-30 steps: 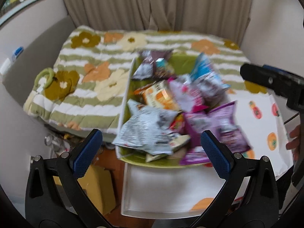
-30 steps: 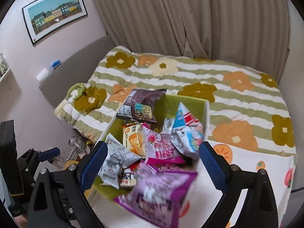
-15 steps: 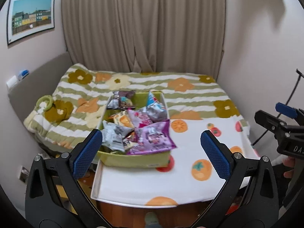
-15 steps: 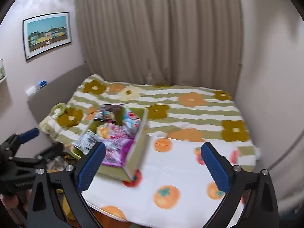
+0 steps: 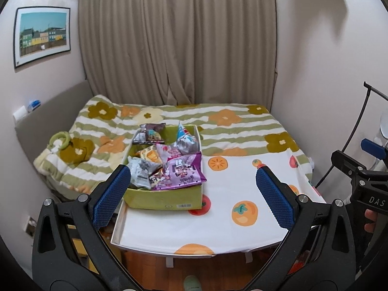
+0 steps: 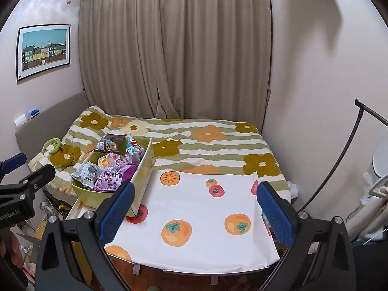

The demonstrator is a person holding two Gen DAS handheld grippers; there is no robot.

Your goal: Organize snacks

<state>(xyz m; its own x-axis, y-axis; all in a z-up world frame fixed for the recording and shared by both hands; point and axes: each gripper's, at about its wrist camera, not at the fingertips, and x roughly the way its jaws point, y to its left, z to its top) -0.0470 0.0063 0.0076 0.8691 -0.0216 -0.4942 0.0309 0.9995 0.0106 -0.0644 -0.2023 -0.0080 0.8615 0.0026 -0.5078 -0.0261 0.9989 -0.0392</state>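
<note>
Landmark: the green box (image 5: 165,197) stands on the left part of the table (image 5: 242,230), whose white cloth is printed with orange fruit; every place below is told from this box.
Snacks: the snack packets (image 5: 167,160) all lie heaped inside the box, with no packet on the cloth beside it. A purple bag (image 5: 183,173) lies on top at the near end, a grey crinkled bag (image 5: 140,171) left of it, a dark bag (image 5: 149,133) leans on the far rim, and a blue-white packet (image 5: 185,140) stands at the far right corner.
Left gripper: the left gripper (image 5: 192,195) hangs above the near edge of the table, in front of the box, its jaws spread wide with nothing between them.
Right gripper: the right gripper (image 6: 195,211) hangs to the right of the box, over bare cloth, its jaws equally wide and empty.
Step in hand: my judgement is that both tools are held back and away from the box. The heap fits either snacks gathered in and the job near its close, or a jumble awaiting sorting.
Next move: I cannot settle it from this scene. Any grasp would call for lowering onto the top packets, which look light, crinkly and slippery.
</note>
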